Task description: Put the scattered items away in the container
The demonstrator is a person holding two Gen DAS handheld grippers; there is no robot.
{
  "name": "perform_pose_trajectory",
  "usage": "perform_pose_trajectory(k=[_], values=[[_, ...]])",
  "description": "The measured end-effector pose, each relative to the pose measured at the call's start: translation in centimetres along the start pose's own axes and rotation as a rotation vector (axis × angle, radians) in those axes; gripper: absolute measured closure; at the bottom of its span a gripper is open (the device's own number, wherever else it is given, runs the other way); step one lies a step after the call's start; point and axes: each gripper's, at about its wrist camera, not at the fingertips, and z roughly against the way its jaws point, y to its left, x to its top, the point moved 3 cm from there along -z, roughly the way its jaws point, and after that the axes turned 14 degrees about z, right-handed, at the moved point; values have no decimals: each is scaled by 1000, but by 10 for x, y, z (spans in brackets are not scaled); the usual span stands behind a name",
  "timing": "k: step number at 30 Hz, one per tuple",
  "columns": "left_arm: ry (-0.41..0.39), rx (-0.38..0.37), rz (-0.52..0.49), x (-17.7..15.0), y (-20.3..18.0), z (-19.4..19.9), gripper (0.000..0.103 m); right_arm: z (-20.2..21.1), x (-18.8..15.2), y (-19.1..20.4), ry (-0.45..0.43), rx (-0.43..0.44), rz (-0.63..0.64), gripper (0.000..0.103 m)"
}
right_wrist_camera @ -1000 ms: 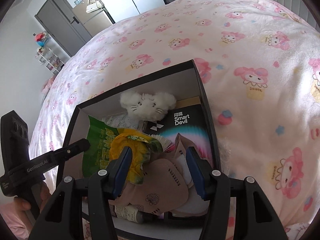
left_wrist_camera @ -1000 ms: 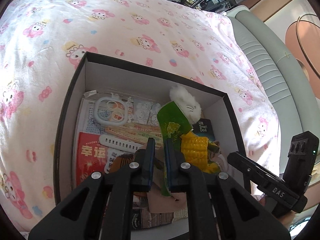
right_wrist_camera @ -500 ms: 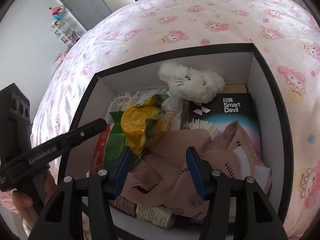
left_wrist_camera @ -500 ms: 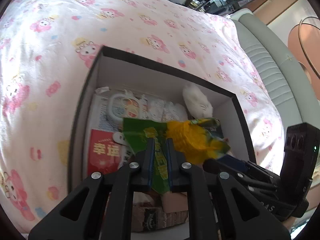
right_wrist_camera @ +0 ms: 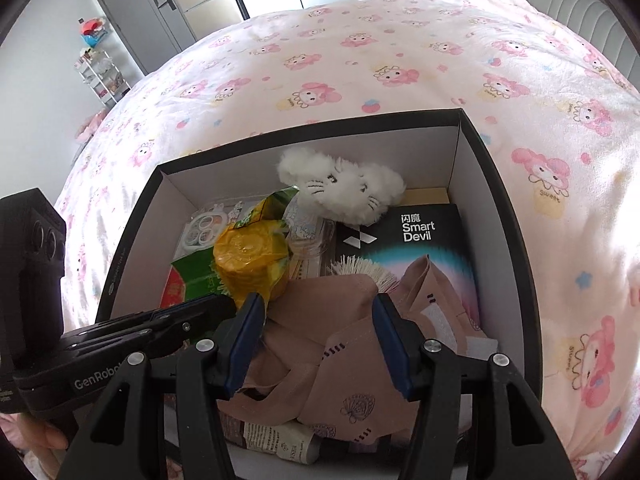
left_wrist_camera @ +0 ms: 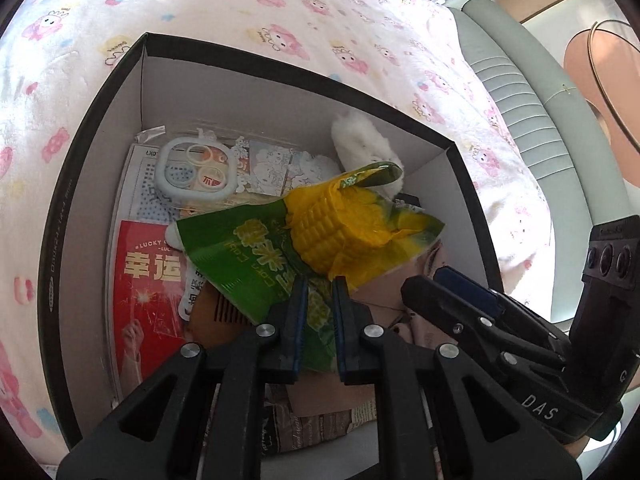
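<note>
A black box with white inner walls (left_wrist_camera: pixel 248 92) sits on the bed; it also shows in the right wrist view (right_wrist_camera: pixel 476 184). My left gripper (left_wrist_camera: pixel 318 292) is shut on the green edge of a corn snack bag (left_wrist_camera: pixel 320 232), held over the box's contents. The bag shows yellow in the right wrist view (right_wrist_camera: pixel 250 256). My right gripper (right_wrist_camera: pixel 320 308) is open and empty above beige cloth masks (right_wrist_camera: pixel 332 332) in the box. The box holds a white plush cat (right_wrist_camera: pixel 340 188), a black "Smart Devil" box (right_wrist_camera: pixel 416 236), a red booklet (left_wrist_camera: pixel 140 288) and a round white case (left_wrist_camera: pixel 194 168).
The box rests on a pink cartoon-print bedcover (right_wrist_camera: pixel 360 60). A grey padded headboard (left_wrist_camera: pixel 520 92) runs along the right in the left wrist view. Grey doors (right_wrist_camera: pixel 132 12) and a shelf rack (right_wrist_camera: pixel 102 76) stand far off.
My left gripper has laid the corn bag lower and flatter across the box's contents. Both grippers have moved nearer the box. My right gripper stays open.
</note>
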Motion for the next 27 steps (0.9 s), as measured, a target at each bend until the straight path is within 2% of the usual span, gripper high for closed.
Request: perform_pose_trajectory(k=[2,5,7,9,12,16,18,19,23,27], values=[[-31,8,-34,-2,-7,6,91,5,-4,1,-8,-12,0,50],[-136,133,-148,-5,-24,20,82,16,-7,-2,-28,-36,-31,50],[-167,134,-172,-4,-34,30,77,26,-4,-4,-53,-53,-40,50],[-202,118,-181,-1,-44,44,60,40,0,-5,-76,-91,-39,50],[-304,114,-200,3,-61,72,38,66,8,-5,-127,-121,-45,48],[-430,128,-218,5,-79,117,19,103,14,-1,-195,-162,-69,27],[-481,146,-222,0,-88,135,4,120,14,6,-226,-183,-54,26],[-496,160,-228,-4,-91,143,0,127,14,10,-235,-197,-44,26],[-560,198,-248,-24,-99,175,0,155,7,22,-270,-216,-39,26],[-591,216,-240,-54,-97,195,0,176,-12,34,-302,-248,-25,25]])
